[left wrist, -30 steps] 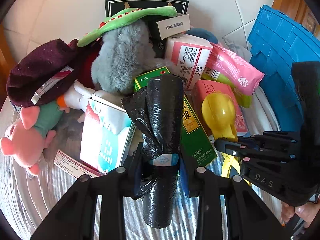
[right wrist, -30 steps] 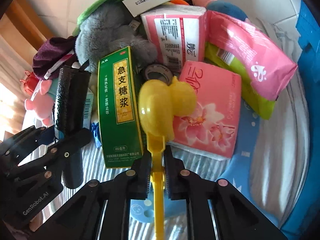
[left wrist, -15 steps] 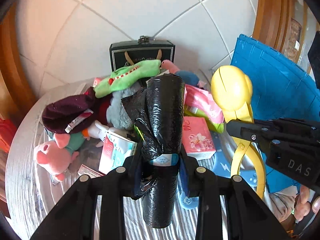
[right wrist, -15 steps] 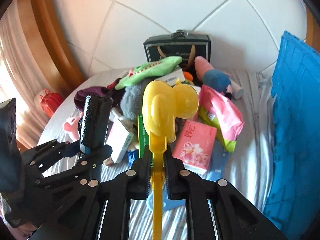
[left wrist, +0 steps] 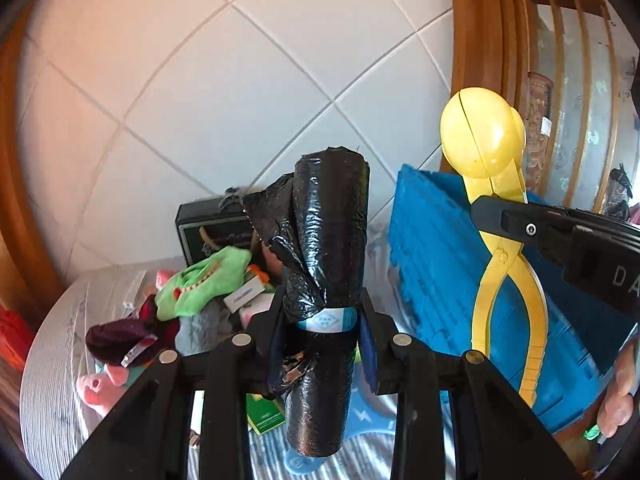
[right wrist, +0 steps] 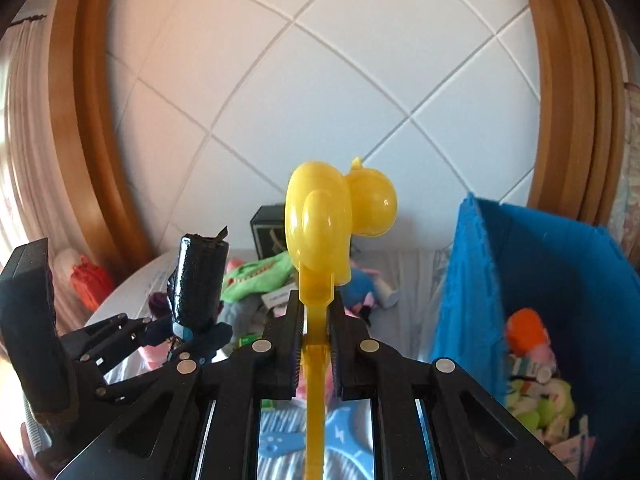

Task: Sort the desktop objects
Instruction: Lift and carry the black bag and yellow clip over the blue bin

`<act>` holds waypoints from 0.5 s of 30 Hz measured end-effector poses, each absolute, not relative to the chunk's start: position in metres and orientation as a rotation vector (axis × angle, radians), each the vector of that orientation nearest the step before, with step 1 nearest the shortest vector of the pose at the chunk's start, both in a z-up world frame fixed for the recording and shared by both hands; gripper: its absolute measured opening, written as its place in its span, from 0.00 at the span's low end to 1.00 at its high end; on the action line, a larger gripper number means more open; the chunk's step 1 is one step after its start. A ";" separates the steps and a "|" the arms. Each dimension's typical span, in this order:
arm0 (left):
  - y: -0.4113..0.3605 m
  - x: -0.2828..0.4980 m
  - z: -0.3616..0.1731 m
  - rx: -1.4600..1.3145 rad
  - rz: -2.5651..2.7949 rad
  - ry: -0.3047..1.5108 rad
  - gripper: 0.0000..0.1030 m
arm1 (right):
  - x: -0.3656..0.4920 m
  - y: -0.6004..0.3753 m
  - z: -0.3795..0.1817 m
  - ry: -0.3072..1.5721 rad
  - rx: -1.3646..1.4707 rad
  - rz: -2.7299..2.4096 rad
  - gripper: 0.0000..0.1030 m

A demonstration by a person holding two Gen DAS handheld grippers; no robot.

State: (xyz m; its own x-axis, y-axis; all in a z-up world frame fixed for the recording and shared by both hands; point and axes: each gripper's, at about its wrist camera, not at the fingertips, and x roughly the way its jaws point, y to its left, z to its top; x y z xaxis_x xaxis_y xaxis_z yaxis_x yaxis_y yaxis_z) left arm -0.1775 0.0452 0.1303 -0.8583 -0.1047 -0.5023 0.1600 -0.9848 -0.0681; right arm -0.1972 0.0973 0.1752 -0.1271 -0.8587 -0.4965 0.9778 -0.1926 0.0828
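Gripping a bag roll [left wrist: 326, 264] and yellow clamp [right wrist: 320, 232], both tongs have risen above the pile.

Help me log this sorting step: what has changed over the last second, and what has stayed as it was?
Both grippers rose away from the pile on the table, each carrying its object up. The blue crate now shows its inside beside the right gripper. Unchanged: the left gripper stays shut on the black bag roll, the right on the yellow duck tongs; the pile looks undisturbed.
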 end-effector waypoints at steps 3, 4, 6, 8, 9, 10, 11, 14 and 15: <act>0.074 -0.193 0.163 0.735 -2.967 0.158 0.30 | -0.233 0.118 0.210 0.258 0.481 -1.749 0.11; 0.085 -0.200 0.174 0.723 -2.991 0.157 0.30 | -0.244 0.125 0.221 0.250 0.470 -1.772 0.11; 0.109 -0.214 0.193 0.705 -3.033 0.145 0.30 | -0.273 0.138 0.237 0.244 0.448 -1.827 0.11; 0.135 -0.230 0.209 0.703 -3.072 0.128 0.30 | -0.303 0.150 0.250 0.255 0.446 -1.875 0.11; 0.147 -0.239 0.216 0.710 -3.092 0.122 0.30 | -0.319 0.156 0.255 0.262 0.449 -1.897 0.11; 0.161 -0.250 0.221 0.724 -3.107 0.129 0.30 | -0.336 0.161 0.259 0.277 0.455 -1.920 0.11; 0.175 -0.261 0.224 0.746 -3.118 0.140 0.30 | -0.352 0.164 0.262 0.289 0.465 -1.939 0.11; 0.218 -0.301 0.225 0.849 -3.138 0.133 0.30 | -0.402 0.172 0.261 0.333 0.506 -1.997 0.11; 0.231 -0.316 0.221 0.898 -3.130 0.132 0.30 | -0.416 0.173 0.259 0.349 0.523 -2.014 0.11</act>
State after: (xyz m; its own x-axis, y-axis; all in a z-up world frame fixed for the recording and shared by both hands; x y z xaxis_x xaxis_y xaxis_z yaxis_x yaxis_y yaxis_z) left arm -0.3160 0.2313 0.2210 -0.8419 0.1347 -0.5226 -0.0902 -0.9898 -0.1100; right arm -0.4156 0.1726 0.2586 -0.4206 -0.7571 -0.4999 0.8810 -0.4723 -0.0260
